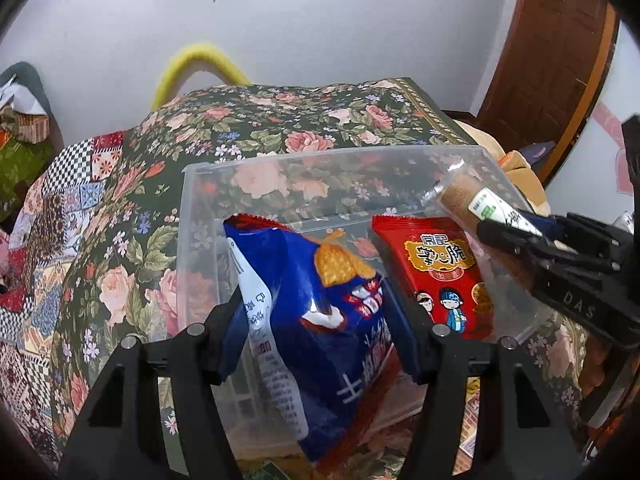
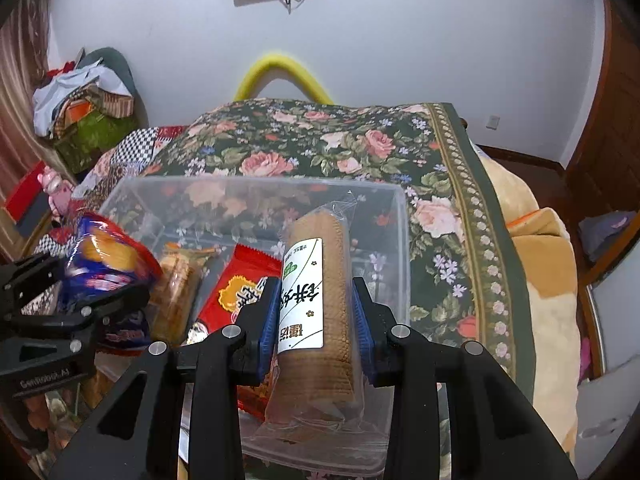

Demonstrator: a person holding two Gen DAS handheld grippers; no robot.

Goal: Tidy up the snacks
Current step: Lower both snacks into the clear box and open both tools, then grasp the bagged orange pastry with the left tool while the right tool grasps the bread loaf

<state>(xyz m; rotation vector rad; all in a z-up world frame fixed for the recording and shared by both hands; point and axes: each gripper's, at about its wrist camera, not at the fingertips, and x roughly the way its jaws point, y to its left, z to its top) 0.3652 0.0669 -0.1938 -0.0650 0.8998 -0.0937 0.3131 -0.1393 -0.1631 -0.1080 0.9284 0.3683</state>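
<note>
A clear plastic bin point(image 1: 280, 168) point(image 2: 400, 240) sits on a floral cloth. My left gripper point(image 1: 324, 320) is shut on a blue chip bag point(image 1: 320, 304), held over the bin's left half; the bag also shows in the right wrist view point(image 2: 104, 264). My right gripper point(image 2: 316, 320) is shut on a clear-wrapped roll of brown biscuits point(image 2: 324, 304), held over the bin's right half; the roll also shows in the left wrist view point(image 1: 468, 200). A red snack packet point(image 1: 440, 272) point(image 2: 240, 288) lies inside the bin. A clear pack of biscuits point(image 2: 176, 292) lies beside it.
The floral cloth point(image 2: 320, 148) covers the surface around the bin. A patchwork cloth point(image 1: 60, 208) lies to the left. A yellow foam arch point(image 2: 280, 68) stands behind, by the white wall. A wooden door point(image 1: 552, 52) is at the right. A pile of clothes point(image 2: 80, 96) sits far left.
</note>
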